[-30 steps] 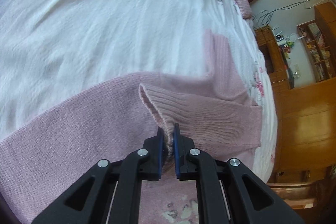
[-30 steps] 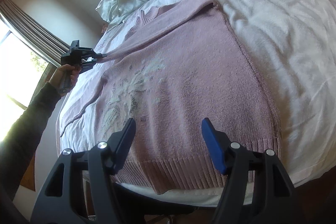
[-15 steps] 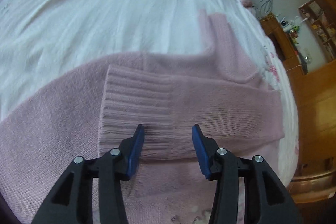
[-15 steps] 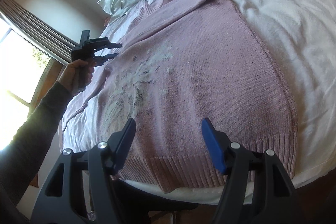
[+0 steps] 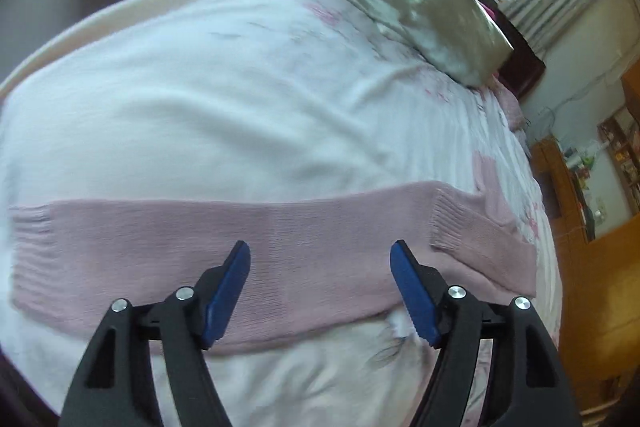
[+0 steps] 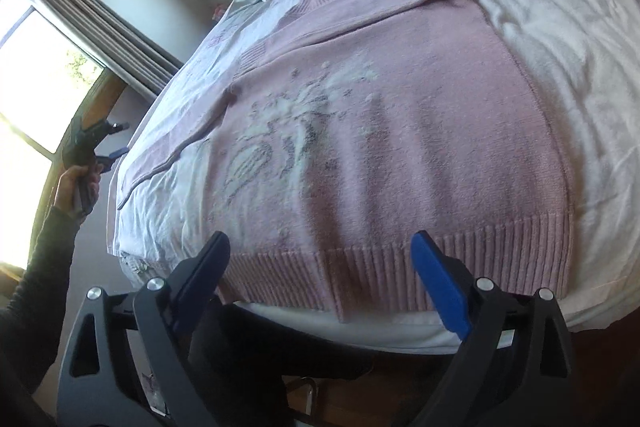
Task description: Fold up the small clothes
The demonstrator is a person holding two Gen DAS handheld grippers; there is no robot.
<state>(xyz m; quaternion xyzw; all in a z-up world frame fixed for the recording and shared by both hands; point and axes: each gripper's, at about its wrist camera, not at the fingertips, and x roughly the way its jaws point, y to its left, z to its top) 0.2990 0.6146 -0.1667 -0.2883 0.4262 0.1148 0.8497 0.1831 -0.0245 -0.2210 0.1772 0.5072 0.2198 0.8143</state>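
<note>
Sweater (image 6: pixel 400 131): flat, face up on bed (image 6: pixel 560 59), hem at the near edge.
Sleeve (image 5: pixel 480 239): lies folded across the body; cuff loose.
Left gripper (image 5: pixel 320 291): jaws wide, empty, off the sweater's side.
Right gripper (image 6: pixel 320 283): jaws wide, empty, above hem.
Risk: pulling the hem may drag the sleeve askew; thick knit may slip from a shallow pinch.

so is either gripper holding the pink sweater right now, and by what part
Neither. The left gripper is open above the pink sweater, nothing between its fingers; the right gripper is open over the ribbed hem.
</note>
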